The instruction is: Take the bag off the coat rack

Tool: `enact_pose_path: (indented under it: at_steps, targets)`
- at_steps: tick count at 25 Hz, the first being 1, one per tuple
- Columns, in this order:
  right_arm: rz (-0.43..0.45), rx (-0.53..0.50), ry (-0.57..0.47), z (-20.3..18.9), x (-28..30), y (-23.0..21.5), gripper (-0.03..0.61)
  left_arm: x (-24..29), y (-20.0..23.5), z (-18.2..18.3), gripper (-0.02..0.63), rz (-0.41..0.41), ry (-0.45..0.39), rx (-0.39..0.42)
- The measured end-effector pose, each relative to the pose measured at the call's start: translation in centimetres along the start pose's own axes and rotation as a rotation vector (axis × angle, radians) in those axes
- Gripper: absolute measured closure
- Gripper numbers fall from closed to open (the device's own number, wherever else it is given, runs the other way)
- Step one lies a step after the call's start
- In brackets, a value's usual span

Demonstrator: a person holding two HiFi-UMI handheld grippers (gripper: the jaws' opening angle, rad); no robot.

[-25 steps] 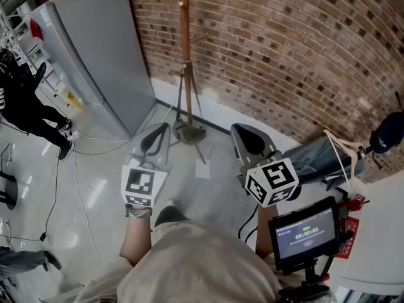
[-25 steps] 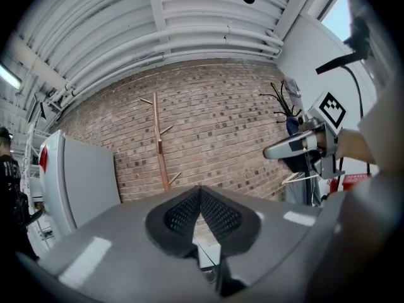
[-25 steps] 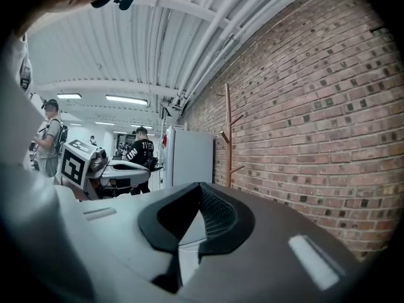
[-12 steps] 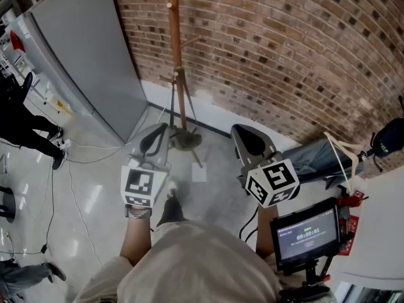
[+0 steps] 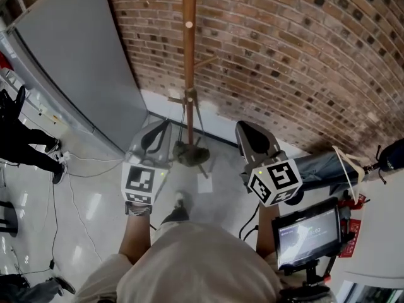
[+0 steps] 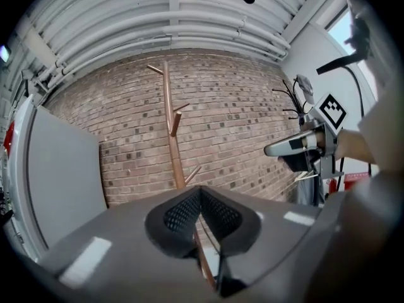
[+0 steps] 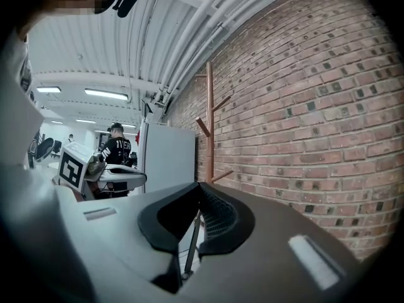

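Observation:
A wooden coat rack (image 5: 189,55) with bare pegs stands on a dark base (image 5: 191,151) against the brick wall, straight ahead. I see no bag on the pegs in any view; the rack's top is cut off in the head view. My left gripper (image 5: 158,127) is shut and empty, pointing at the rack's base from its left. Level with it on the other side, my right gripper (image 5: 245,130) is shut and empty too. The left gripper view has the rack (image 6: 170,137) above the shut jaws (image 6: 201,192). The right gripper view shows it (image 7: 209,125) beyond the shut jaws (image 7: 199,188).
A tall grey cabinet (image 5: 76,62) stands left of the rack. Cables (image 5: 82,163) lie on the floor, near a person in black (image 5: 19,137). A blue-grey cloth thing with a cream strap (image 5: 325,164) lies at the right, above a small screen (image 5: 306,231).
Both grippers and the head camera have come closer to the coat rack, which now looms larger and more central. Both sets of jaws stayed shut.

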State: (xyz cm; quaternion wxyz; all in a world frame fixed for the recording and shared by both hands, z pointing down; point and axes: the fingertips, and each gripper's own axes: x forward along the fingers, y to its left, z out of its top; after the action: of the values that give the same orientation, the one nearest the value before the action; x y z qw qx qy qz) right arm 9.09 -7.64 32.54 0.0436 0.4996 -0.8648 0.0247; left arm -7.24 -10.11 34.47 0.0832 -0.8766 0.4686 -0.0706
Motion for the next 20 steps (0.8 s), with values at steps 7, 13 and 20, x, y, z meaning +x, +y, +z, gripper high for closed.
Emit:
enact_pose_path:
  at_steps: [7, 13, 20]
  targets:
    - [-0.044, 0.005, 0.009, 0.6, 5.3, -1.1, 0.575, 3.5, 4.4, -0.9, 0.614, -0.038, 0.001, -0.008]
    - [-0.076, 0.015, 0.029, 0.0, 9.0, -1.9, 0.575, 6.1, 7.1, -1.8, 0.614, -0.070, 0.002, -0.013]
    - [-0.112, 0.028, 0.052, -1.0, 11.8, -3.0, 0.575, 8.2, 8.9, -2.8, 0.614, -0.105, 0.006, -0.019]
